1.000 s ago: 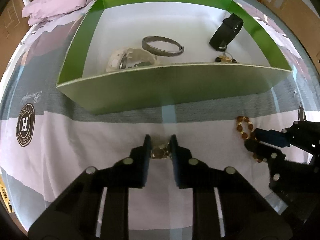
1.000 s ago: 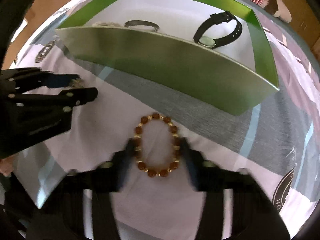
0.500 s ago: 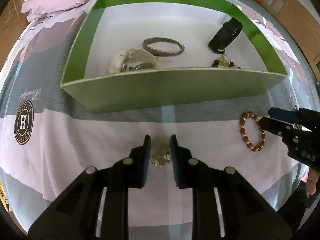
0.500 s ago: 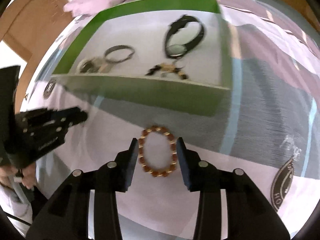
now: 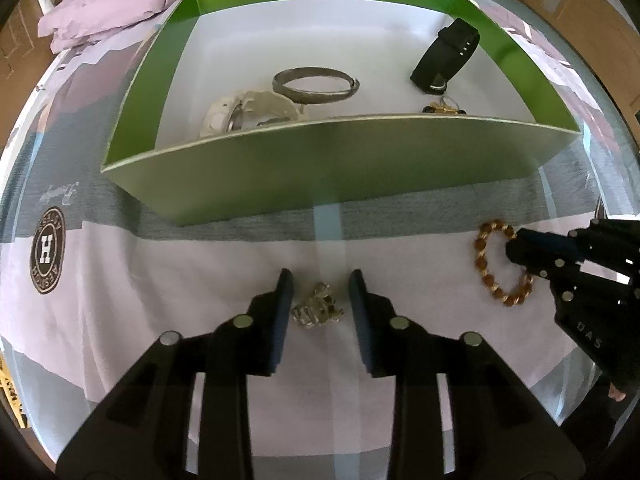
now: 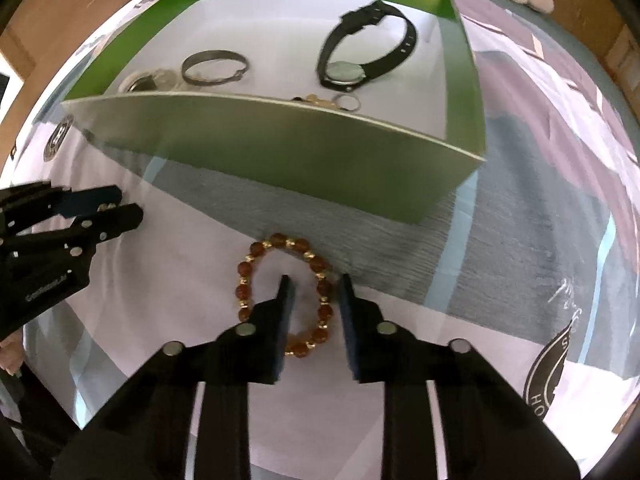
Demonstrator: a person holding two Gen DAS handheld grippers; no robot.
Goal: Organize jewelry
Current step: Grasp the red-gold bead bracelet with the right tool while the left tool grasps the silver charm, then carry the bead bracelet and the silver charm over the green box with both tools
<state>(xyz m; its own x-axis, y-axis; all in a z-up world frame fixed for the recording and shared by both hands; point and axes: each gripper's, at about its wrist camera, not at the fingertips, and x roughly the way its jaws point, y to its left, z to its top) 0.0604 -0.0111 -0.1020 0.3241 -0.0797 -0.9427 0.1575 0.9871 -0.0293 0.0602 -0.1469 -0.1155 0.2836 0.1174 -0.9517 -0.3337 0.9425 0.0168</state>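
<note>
A small pale-gold trinket (image 5: pixel 318 309) lies on the bedsheet between the fingers of my left gripper (image 5: pixel 320 286). Its jaws are opening and the pads stand clear of the trinket on both sides. A brown and gold bead bracelet (image 6: pixel 244 280) lies in front of the green box (image 6: pixel 280 136). My right gripper (image 6: pixel 315 286) points down over the bracelet, one finger inside the loop and one outside. Its jaws are closing with the bracelet's right side between them, and gaps still show. In the left wrist view the right gripper (image 5: pixel 516 246) covers part of the bracelet (image 5: pixel 482 256).
The green box (image 5: pixel 340 168) has white floor holding a black watch (image 6: pixel 344 72), a metal bangle (image 5: pixel 316 84), a white piece (image 5: pixel 248 110) and a small gold item (image 5: pixel 442 109). A pink cover (image 5: pixel 120 0) lies bunched at back left. The sheet bears a round H logo (image 5: pixel 47 256).
The left jaws, shut on the trinket a second ago, have spread and it lies loose on the sheet. The right jaws went from straddling the whole bracelet to narrower, one finger inside the loop.
</note>
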